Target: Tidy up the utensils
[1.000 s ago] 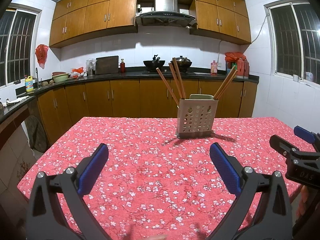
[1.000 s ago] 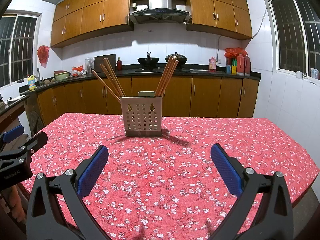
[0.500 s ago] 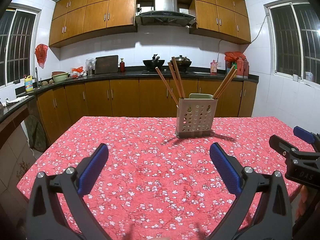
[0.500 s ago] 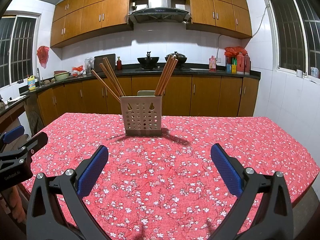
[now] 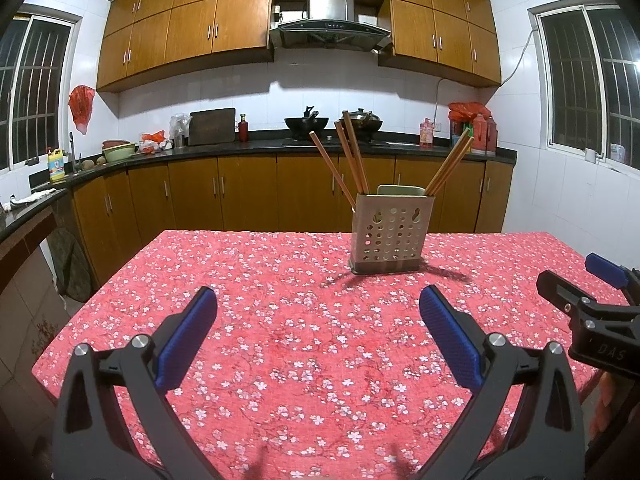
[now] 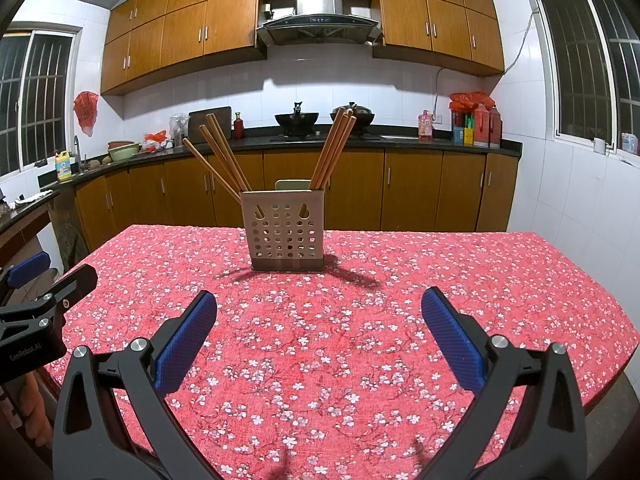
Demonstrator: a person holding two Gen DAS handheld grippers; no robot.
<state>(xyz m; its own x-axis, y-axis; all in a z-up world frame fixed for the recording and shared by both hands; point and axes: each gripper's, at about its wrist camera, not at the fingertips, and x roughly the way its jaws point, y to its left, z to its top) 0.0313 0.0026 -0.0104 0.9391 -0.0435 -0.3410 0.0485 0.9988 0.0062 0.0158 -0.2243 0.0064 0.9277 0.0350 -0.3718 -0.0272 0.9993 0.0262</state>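
Observation:
A beige perforated utensil holder (image 5: 387, 232) stands on the table with the red floral cloth (image 5: 280, 320); it also shows in the right wrist view (image 6: 285, 230). Several wooden chopsticks (image 5: 352, 160) lean out of it in two bunches, left (image 6: 218, 156) and right (image 6: 332, 148). My left gripper (image 5: 318, 332) is open and empty, above the cloth, well short of the holder. My right gripper (image 6: 318, 332) is open and empty too, facing the holder. Each gripper shows at the edge of the other's view.
Brown kitchen cabinets (image 5: 240, 196) and a dark counter (image 5: 240, 146) with pots and bottles run behind the table. The table's left edge (image 5: 100, 292) and right edge (image 6: 592, 292) drop to the floor. Windows are on both side walls.
Both views have shifted very slightly; the holder sits a touch higher in the left wrist view. Both grippers stay open and empty.

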